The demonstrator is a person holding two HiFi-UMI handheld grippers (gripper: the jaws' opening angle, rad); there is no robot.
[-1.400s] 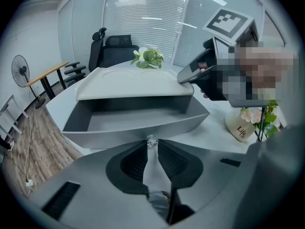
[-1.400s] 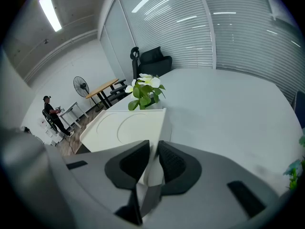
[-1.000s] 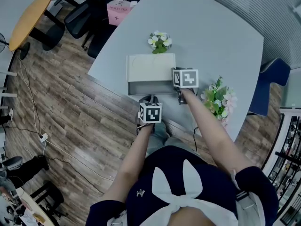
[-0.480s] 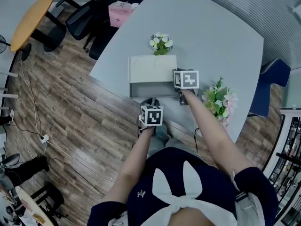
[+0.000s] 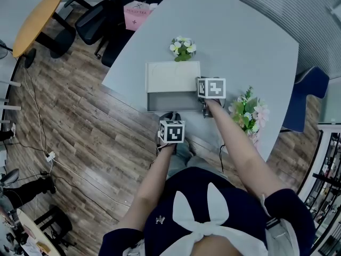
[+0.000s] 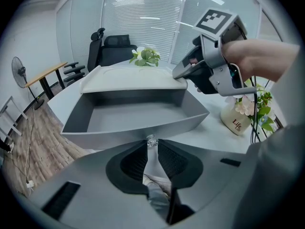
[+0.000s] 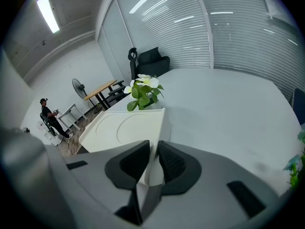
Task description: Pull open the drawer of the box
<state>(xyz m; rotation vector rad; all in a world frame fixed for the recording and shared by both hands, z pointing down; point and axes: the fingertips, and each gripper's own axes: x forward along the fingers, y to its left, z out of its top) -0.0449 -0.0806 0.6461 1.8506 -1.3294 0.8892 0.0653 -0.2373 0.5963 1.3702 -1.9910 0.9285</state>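
1. My left gripper (image 6: 151,145) points steeply down at the front of the drawer (image 6: 135,112). Its jaws pinch the small clear knob (image 6: 151,140) in the middle of the front panel, with only a narrow gap between the pads.
2. In the head view, the left forearm (image 5: 154,175) reaches straight out from the body. The marker cube (image 5: 171,130) sits just short of the drawer front.
3. My right gripper (image 7: 153,150) also tilts down, and its jaws clamp the near right corner of the white box (image 7: 123,130).
4. The right arm (image 5: 240,148) stretches further forward and across. A hand (image 6: 259,58) is wrapped round that gripper's handle, as the left gripper view shows.
5. The drawer stands well out of the box towards me, grey inside and holding nothing I can see. Its front is close to the near edge of the table (image 5: 245,41).
6. A small pot of white flowers (image 5: 181,47) stands just behind the box. A vase of pink and green flowers (image 5: 248,113) stands to the right of my right arm.
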